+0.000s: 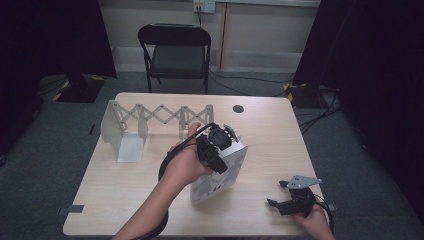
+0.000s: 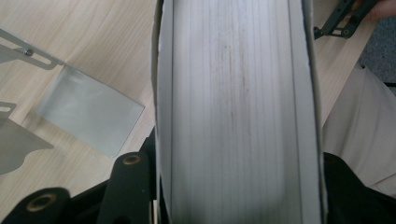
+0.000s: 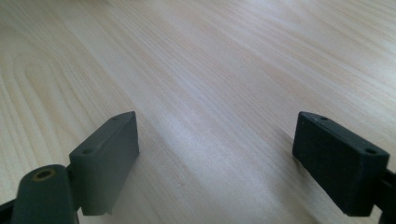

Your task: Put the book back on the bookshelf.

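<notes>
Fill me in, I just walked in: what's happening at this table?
A person works with a gripper in each hand. The left gripper is clamped on a thick book with a grey patterned cover, held upright on the table. The right gripper rests open near the table's front right edge. An expanding book rack stands behind.

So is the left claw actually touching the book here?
Touching. In the left gripper view the book fills the space between the left claw's two jaws, which press against its covers on both sides.
</notes>
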Tool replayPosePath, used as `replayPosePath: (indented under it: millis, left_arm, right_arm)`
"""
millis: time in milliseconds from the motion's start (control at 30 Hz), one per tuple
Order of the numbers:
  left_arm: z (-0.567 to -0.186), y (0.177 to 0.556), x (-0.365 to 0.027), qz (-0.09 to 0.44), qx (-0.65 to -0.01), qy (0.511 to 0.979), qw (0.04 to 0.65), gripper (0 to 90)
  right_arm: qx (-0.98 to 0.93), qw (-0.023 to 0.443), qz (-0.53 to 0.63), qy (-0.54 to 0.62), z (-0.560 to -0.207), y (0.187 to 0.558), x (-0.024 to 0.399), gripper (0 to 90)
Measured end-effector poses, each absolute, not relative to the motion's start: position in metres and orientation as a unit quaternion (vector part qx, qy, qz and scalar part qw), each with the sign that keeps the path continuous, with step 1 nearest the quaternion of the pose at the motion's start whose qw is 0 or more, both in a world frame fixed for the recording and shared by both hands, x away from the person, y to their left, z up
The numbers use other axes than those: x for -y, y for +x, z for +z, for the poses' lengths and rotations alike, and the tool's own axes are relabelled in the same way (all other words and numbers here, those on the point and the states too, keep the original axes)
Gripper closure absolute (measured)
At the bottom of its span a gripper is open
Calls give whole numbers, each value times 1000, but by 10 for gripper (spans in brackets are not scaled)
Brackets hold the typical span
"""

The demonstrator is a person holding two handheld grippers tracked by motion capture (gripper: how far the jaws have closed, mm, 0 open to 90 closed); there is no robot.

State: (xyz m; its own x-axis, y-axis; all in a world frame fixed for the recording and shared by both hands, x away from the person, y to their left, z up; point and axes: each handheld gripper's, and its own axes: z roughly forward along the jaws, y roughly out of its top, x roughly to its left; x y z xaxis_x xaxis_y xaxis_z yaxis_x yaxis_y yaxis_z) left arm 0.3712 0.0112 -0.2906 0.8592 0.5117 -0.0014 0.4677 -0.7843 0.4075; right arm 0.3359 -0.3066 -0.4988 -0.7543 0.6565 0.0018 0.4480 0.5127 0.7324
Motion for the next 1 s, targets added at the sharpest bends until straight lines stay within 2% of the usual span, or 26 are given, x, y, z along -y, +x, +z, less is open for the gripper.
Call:
replayPosePath:
  millis: [1000]
  left_arm:
    - [-287,371,-49,62,-307,929,198,535]
  right_arm:
    - [-857,140,375,323,-499,336,306,138]
